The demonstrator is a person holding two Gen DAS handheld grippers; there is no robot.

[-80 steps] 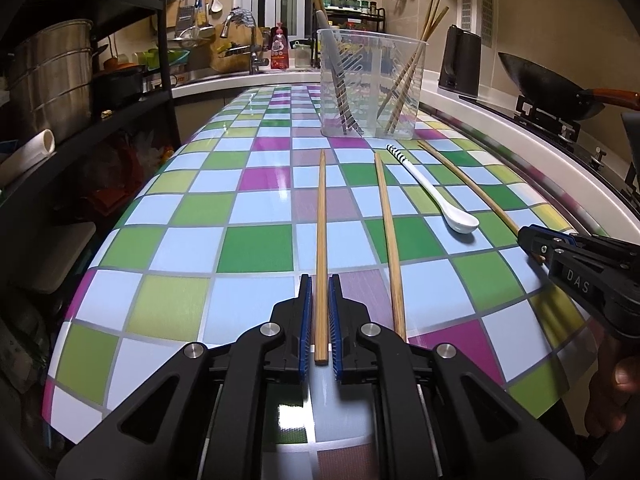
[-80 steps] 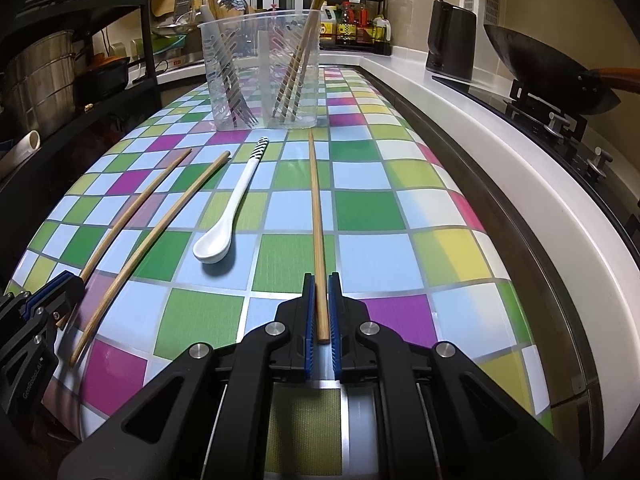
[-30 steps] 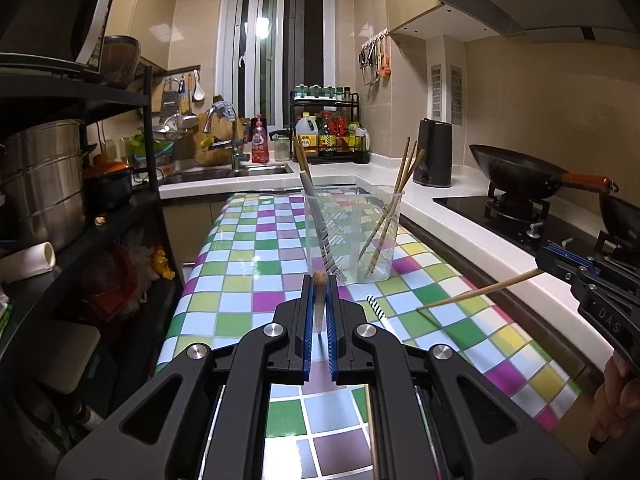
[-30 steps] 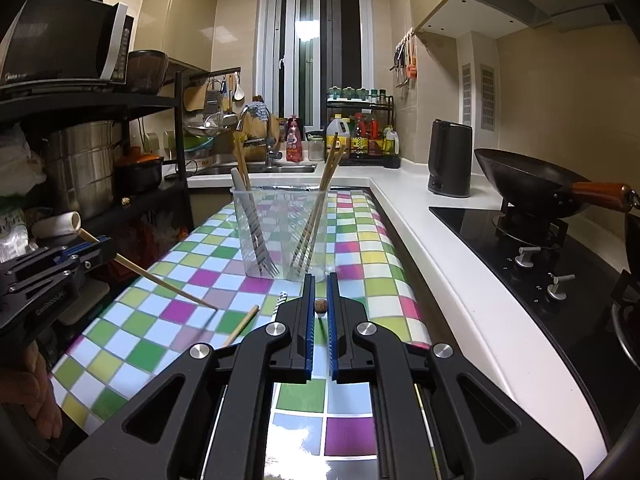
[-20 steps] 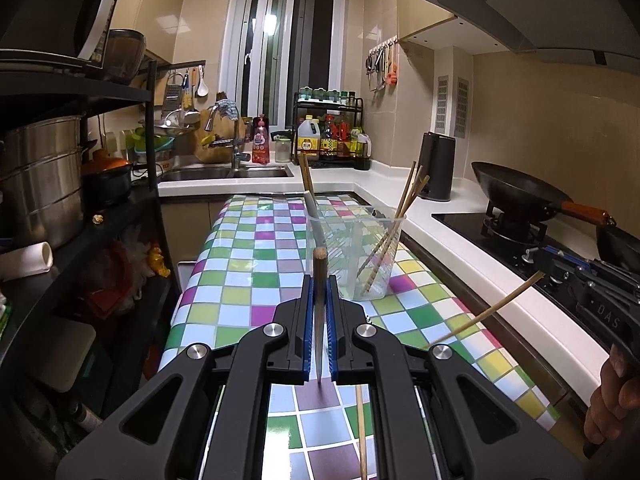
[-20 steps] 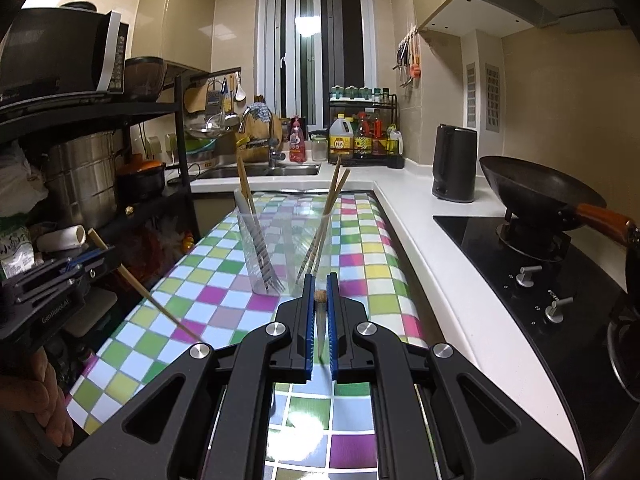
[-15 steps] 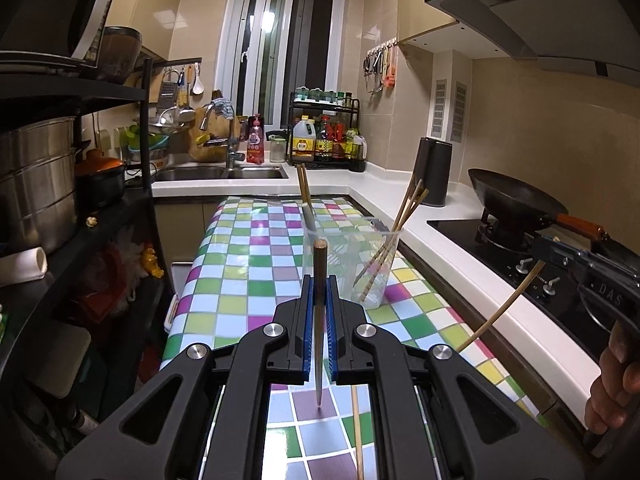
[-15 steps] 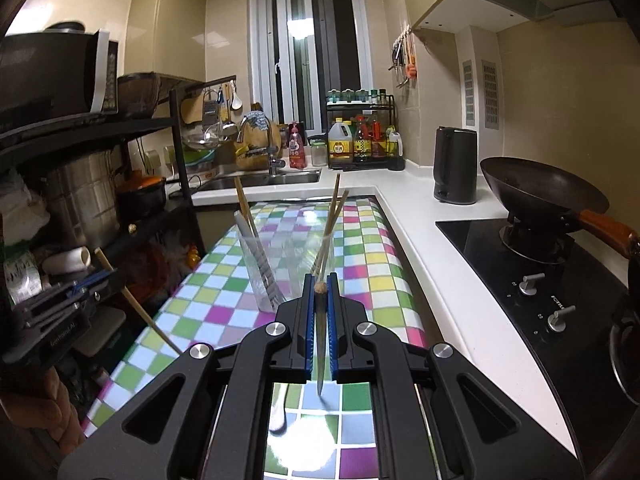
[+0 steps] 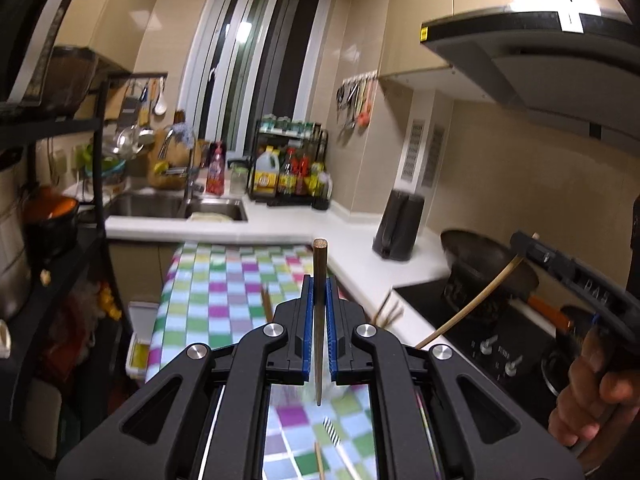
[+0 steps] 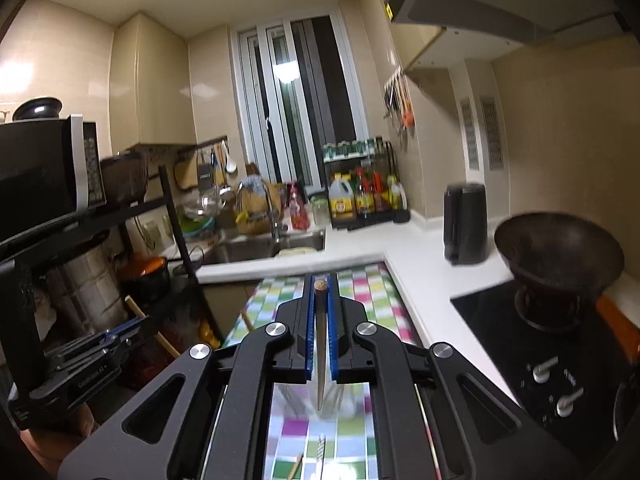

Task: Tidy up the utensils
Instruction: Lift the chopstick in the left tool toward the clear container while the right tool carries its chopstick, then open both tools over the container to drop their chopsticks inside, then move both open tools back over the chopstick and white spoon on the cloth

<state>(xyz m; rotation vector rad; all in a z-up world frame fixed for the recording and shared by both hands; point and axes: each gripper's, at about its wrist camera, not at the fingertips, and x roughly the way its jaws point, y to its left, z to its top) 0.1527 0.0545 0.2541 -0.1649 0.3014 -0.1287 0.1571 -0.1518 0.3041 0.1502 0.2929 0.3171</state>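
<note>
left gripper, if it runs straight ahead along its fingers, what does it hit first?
Likely nothing near: the left gripper, shut on a chopstick, points over the checkered table toward the white counter. That counter looks first in line, but depth is unclear.

desk cover: checks of green, magenta, pale blue and yellow
left tongs: black arms, blue pads
right tongs: black arms, blue pads
chopstick in left tongs: dark brown wood
chopstick in right tongs: brown wood, pale speckled end
spoon handle: white with black stripes
wok: black, orange-brown handle
kettle: black
worktop beside the wok: white
</note>
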